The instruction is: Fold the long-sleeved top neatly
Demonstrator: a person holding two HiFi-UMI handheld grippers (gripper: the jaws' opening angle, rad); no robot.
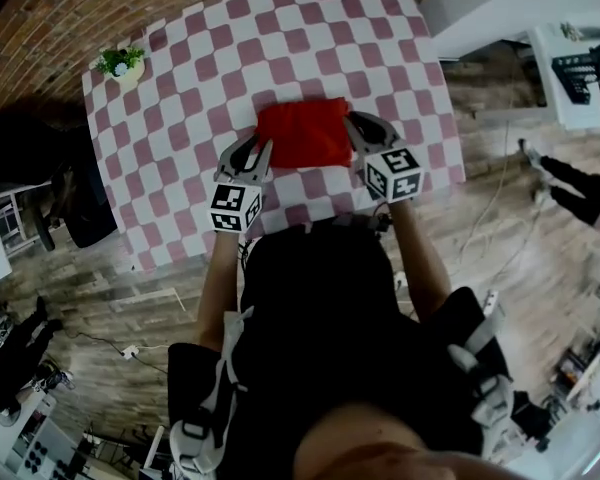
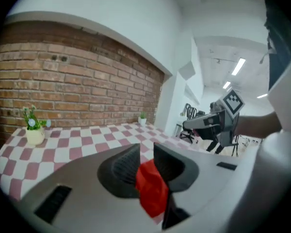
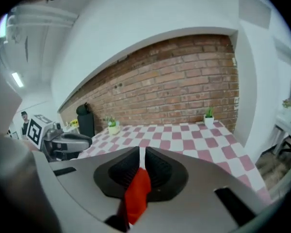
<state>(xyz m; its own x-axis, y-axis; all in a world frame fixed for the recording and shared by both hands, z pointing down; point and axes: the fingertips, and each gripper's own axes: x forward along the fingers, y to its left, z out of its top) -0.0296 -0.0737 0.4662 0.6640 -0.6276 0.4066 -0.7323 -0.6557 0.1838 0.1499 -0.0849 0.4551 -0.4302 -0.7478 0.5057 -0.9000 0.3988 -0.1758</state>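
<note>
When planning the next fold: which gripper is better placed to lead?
Right, probably: the right gripper pinches the red top tightly, while the left gripper holds a bulkier wad with jaws wider apart. Both sit at its near corners.

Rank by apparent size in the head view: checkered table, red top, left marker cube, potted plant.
1. checkered table
2. red top
3. left marker cube and potted plant look alike. The cube sits nearer the camera, so they are not ranked.
</note>
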